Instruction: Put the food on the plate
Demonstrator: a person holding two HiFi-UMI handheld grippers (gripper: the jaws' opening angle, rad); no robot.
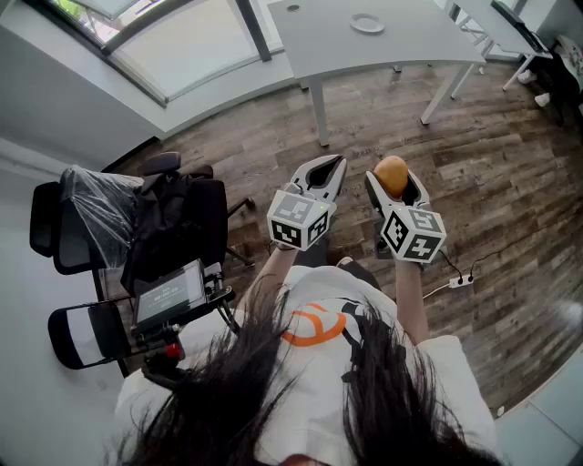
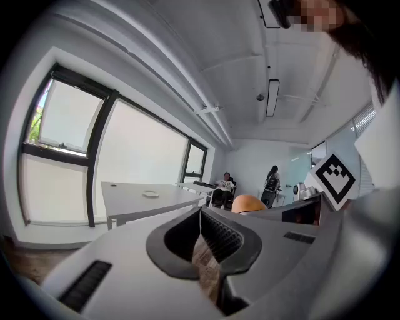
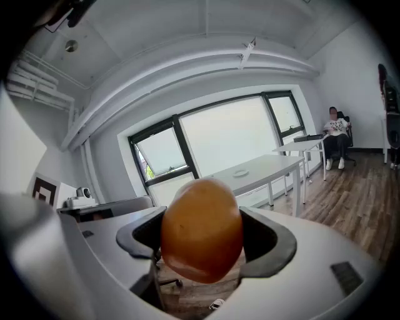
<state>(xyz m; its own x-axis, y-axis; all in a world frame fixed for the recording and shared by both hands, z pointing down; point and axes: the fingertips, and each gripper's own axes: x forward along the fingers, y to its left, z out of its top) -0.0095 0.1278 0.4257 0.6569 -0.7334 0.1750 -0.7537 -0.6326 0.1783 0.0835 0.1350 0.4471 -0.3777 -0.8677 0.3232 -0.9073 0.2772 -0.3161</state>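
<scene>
A round orange-brown food item sits between the jaws of my right gripper, which is shut on it and held up in front of my chest. In the right gripper view the food fills the gap between the pads. My left gripper hangs beside it, shut and with nothing in it; its ribbed pads meet at the tip. A small white plate lies on a white table far ahead. It also shows as the plate in the left gripper view and the plate in the right one.
Black office chairs and a stand with a small screen are at my left. A power strip lies on the wooden floor at the right. Another white table stands at the far right. People are at the far end of the room.
</scene>
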